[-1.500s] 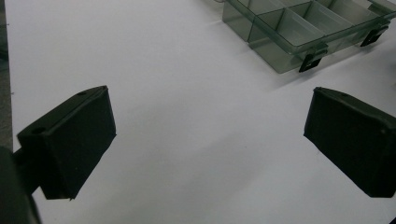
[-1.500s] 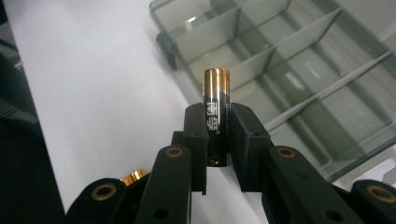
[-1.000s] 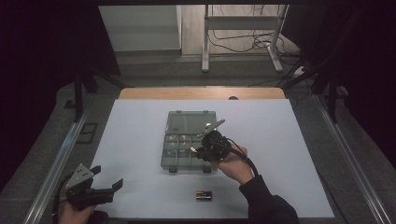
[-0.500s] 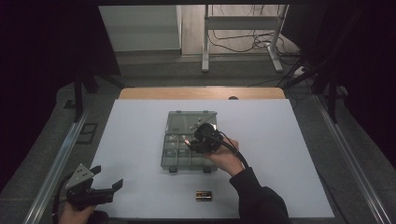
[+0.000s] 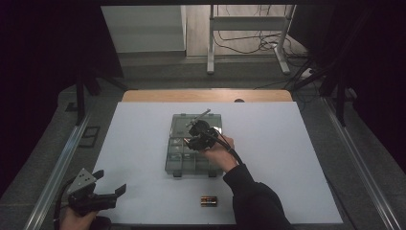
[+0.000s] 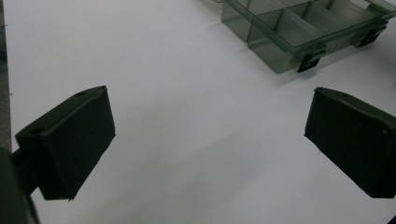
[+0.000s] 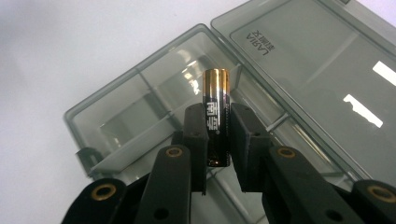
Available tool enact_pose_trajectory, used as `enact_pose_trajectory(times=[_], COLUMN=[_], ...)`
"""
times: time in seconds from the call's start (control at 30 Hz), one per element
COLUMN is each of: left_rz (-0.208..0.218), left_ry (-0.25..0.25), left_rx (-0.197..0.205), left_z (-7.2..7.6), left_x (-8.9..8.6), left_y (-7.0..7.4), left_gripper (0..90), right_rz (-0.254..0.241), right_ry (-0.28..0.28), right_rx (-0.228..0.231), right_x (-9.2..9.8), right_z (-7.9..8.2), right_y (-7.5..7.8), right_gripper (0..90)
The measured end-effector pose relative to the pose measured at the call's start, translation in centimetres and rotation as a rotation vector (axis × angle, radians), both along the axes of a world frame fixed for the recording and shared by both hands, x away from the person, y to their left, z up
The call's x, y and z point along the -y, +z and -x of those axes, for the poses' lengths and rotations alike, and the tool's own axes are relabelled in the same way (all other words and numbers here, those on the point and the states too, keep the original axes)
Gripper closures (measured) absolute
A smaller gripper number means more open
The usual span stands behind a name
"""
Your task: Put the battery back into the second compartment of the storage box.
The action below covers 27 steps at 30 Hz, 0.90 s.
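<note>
From above, my right gripper (image 5: pixel 195 135) hovers over the clear organizer box (image 5: pixel 179 160) mid-table; my left gripper (image 5: pixel 111 184) rests near-left, with its jaws spread. Its own view shows bare table between them. In the right gripper view, the jaws clamp a battery (image 7: pixel 215 114) above the open compartments.

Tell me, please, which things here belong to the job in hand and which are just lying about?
In use:
- battery, clamped in the right gripper
- open clear box with compartments, under that gripper
- spare batteries on the white table, probably next

Lying about:
- left gripper, open and idle at the table's near corner
- cables and metal stand on the floor behind
</note>
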<state>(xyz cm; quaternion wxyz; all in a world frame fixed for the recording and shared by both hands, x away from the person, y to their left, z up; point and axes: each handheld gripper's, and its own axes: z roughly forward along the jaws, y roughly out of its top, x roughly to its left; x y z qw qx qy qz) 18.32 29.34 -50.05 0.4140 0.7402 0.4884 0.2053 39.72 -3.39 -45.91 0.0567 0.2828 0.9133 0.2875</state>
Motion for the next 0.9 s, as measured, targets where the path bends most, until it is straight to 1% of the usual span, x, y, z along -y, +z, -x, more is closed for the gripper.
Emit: enact_pose_trajectory(times=[0.07,0.17,0.2,0.23,0.27,0.33,0.37,0.43,0.47,0.5,0.53,0.57,0.6,0.67,0.73,0.8,0.87,0.9], left_rz=[0.000,0.001,0.001,0.002,0.002,0.004,0.004,0.003,0.003,0.003,0.003,0.002,0.002,0.002,0.002,0.002,0.002,0.002], left_ry=[-0.001,-0.003,-0.003,-0.003,-0.004,-0.004,-0.004,-0.004,-0.004,-0.004,-0.004,-0.003,-0.003,-0.003,-0.002,-0.002,-0.002,-0.002], left_rx=[0.000,0.000,0.000,0.000,0.001,0.001,0.001,0.001,0.001,0.001,0.001,0.001,0.000,0.000,0.000,0.000,-0.001,-0.001], left_z=[0.0,0.0,0.0,0.0,0.0,0.0,0.0,0.0,0.0,0.0,0.0,0.0,0.0,0.0,0.0,0.0,0.0,0.0], left_x=[0.0,0.0,0.0,0.0,0.0,0.0,0.0,0.0,0.0,0.0,0.0,0.0,0.0,0.0,0.0,0.0,0.0,0.0], left_y=[0.0,0.0,0.0,0.0,0.0,0.0,0.0,0.0,0.0,0.0,0.0,0.0,0.0,0.0,0.0,0.0,0.0,0.0], left_gripper=[2.1,2.1,2.1,2.1,2.1,2.1,2.1,2.1,2.1,2.1,2.1,2.1,2.1,2.1,2.1,2.1,2.1,2.1], right_rz=[0.011,0.020,0.030,0.032,0.040,0.063,0.064,0.050,0.050,0.039,0.039,0.020,0.016,0.010,0.005,-0.011,-0.016,-0.016], right_ry=[-0.011,-0.012,-0.011,-0.012,-0.016,-0.023,-0.024,-0.028,-0.028,-0.016,-0.016,-0.006,-0.002,0.003,0.006,0.017,0.027,0.027], right_rx=[0.000,-0.002,0.001,0.001,0.012,0.053,0.065,0.068,0.068,0.079,0.079,0.077,0.076,0.061,0.061,0.054,0.056,0.056], right_x=[-0.3,-0.8,-1.0,-1.1,-1.2,-1.3,-1.3,-1.1,-1.1,-0.8,-0.8,-0.4,-0.3,0.1,0.5,0.9,1.3,1.3], right_z=[-0.3,-0.6,-0.6,-0.6,-0.5,-0.2,0.0,0.2,0.2,0.5,0.5,0.9,1.0,1.3,1.6,1.9,2.3,2.3], right_y=[-0.3,-0.6,-0.7,-0.9,-0.9,-0.9,-0.8,-0.4,-0.4,0.0,0.0,0.4,0.6,0.9,1.1,1.3,1.4,1.4], right_gripper=[76.8,75.9,73.7,68.1,64.8,58.8,56.0,48.8,48.8,42.2,42.2,35.9,34.4,26.8,22.9,19.0,16.0,16.0])
